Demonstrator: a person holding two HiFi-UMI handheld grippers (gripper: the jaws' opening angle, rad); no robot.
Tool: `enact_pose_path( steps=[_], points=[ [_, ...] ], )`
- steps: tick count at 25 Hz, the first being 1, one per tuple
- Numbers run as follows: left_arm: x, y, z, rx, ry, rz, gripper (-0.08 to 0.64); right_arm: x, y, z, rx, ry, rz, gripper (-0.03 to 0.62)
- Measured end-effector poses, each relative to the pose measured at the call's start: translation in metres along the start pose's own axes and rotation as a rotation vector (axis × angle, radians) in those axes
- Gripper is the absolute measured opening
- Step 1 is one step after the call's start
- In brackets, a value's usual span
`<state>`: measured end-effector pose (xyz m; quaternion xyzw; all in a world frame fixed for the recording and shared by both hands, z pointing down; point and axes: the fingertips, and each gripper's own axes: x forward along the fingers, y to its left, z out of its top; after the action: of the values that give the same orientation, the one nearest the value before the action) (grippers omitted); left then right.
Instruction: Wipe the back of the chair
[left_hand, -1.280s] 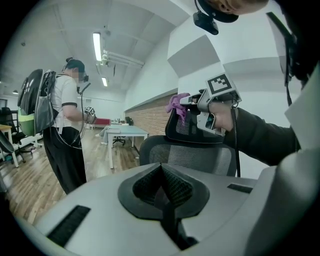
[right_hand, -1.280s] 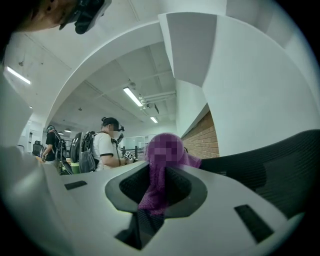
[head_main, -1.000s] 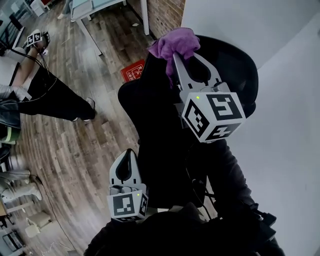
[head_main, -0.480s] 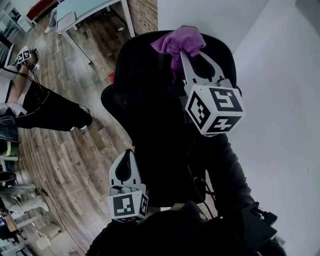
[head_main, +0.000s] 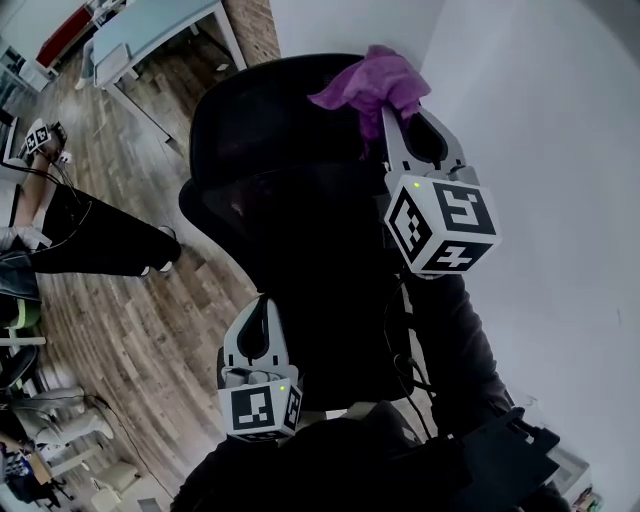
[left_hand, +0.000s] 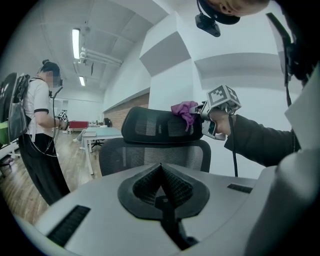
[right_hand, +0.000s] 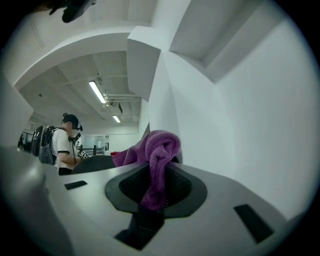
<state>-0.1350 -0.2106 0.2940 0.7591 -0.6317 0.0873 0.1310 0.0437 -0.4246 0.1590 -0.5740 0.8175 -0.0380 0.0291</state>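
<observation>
chair (head_main: 290, 200): black mesh back, standing before a white wall (head_main: 560, 150).
right gripper (head_main: 388, 112): jaws closed on the purple cloth (head_main: 368, 85), at the headrest top.
left gripper (head_main: 257, 308): jaws together, nothing between, low beside the chair.
purple cloth: bunched, seemingly touching the headrest.

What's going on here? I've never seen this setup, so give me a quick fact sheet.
Setting: office with a wooden floor
Furniture: black mesh chair, seen from behind
Right tool: shut on a purple cloth, held at the top edge of the headrest
Left tool: shut, empty, held low
Bystander: person standing off to the left
</observation>
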Motion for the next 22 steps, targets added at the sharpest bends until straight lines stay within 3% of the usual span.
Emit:
enact_pose_path(
  steps=[13, 17, 22],
  points=[
    [0.002, -0.085, -0.019, 0.040, 0.009, -0.170, 0.004, -0.110, -0.099, 0.010, -0.035, -0.039, -0.190, 0.073],
    [-0.003, -0.081, -0.007, 0.043, 0.005, -0.167, 0.004, -0.103, -0.088, 0.012, -0.041, -0.023, -0.178, 0.074],
    [-0.009, -0.052, -0.016, 0.025, 0.003, -0.102, 0.005, -0.077, -0.054, -0.013, -0.052, 0.014, -0.124, 0.072]
  ],
)
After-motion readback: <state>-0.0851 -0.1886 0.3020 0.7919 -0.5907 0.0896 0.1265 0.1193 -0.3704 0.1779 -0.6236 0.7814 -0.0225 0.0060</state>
